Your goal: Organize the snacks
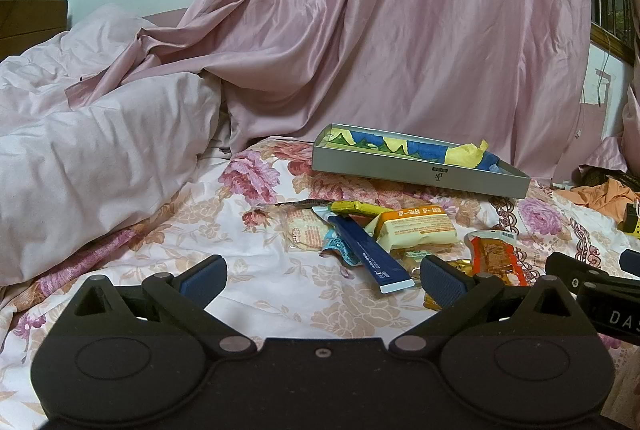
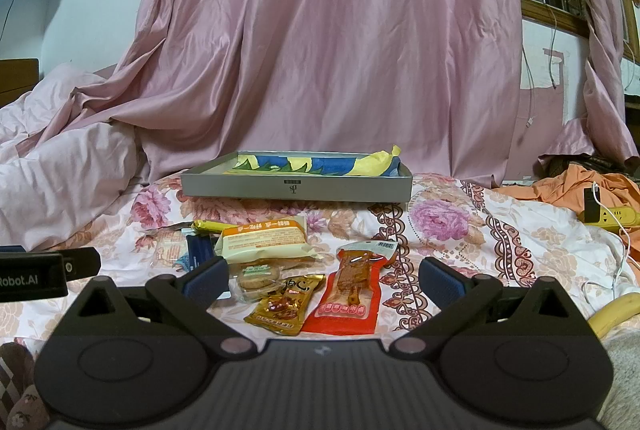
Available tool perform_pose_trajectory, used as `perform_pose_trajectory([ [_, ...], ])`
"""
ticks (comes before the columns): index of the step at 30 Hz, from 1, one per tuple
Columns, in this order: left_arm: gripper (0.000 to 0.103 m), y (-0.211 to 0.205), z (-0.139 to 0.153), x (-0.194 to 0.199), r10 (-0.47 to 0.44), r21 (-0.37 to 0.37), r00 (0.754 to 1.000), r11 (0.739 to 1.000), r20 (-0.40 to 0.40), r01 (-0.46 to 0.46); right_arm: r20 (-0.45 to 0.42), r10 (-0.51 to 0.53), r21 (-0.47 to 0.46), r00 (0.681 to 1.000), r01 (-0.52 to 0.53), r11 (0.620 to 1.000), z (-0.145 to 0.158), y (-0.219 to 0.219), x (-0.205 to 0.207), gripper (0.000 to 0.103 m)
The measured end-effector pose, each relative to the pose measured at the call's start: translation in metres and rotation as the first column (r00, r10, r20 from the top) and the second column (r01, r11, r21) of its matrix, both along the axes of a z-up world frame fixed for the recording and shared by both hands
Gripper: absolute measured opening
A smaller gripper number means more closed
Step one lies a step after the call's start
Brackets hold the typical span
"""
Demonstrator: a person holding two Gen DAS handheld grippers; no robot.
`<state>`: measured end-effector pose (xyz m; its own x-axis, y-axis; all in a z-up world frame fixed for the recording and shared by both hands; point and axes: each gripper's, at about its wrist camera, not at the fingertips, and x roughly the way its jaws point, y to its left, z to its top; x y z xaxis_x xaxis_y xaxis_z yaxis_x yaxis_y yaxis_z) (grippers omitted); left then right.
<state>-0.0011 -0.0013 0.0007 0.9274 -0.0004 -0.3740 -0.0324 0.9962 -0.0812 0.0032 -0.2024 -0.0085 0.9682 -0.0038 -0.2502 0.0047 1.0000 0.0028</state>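
Observation:
A shallow grey box (image 1: pixel 420 172) (image 2: pixel 296 186), lined with blue and yellow paper, lies on the floral bedsheet. In front of it sits a loose heap of snacks: a dark blue stick pack (image 1: pixel 370 254), an orange-and-cream cake pack (image 1: pixel 418 230) (image 2: pixel 264 240), a red meat-snack pouch (image 2: pixel 350 294) (image 1: pixel 496 258), a gold-brown candy pack (image 2: pixel 286 304), a clear cookie pack (image 2: pixel 256 278) and a yellow bar (image 1: pixel 356 208). My left gripper (image 1: pixel 322 278) stands open, short of the pile. My right gripper (image 2: pixel 324 280) is open too, with the red pouch and gold pack lying between its fingers, untouched.
A pink quilt (image 1: pixel 92 166) is bunched at the left. A pink curtain (image 2: pixel 328 42) hangs behind the box. To the right lie orange cloth (image 2: pixel 568 186), a yellow power strip (image 2: pixel 612 216) with white cables, and a banana (image 2: pixel 616 312).

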Motion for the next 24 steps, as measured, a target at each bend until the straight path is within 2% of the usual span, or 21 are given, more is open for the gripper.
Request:
perform_pose_trajectory([
  [12, 0.102, -0.0002, -0.0001, -0.0001, 0.001, 0.000, 1.000, 1.000, -0.003, -0.001, -0.003, -0.001, 0.000, 1.000, 0.001, 1.000, 0.0000, 0.0004, 0.0007, 0.103],
  [24, 0.102, -0.0080, -0.0061, 0.0033, 0.002, 0.025, 0.999, 1.000, -0.051, -0.001, -0.043, -0.003, 0.006, 0.999, 0.003, 1.000, -0.0020, 0.0004, 0.0050, 0.103],
])
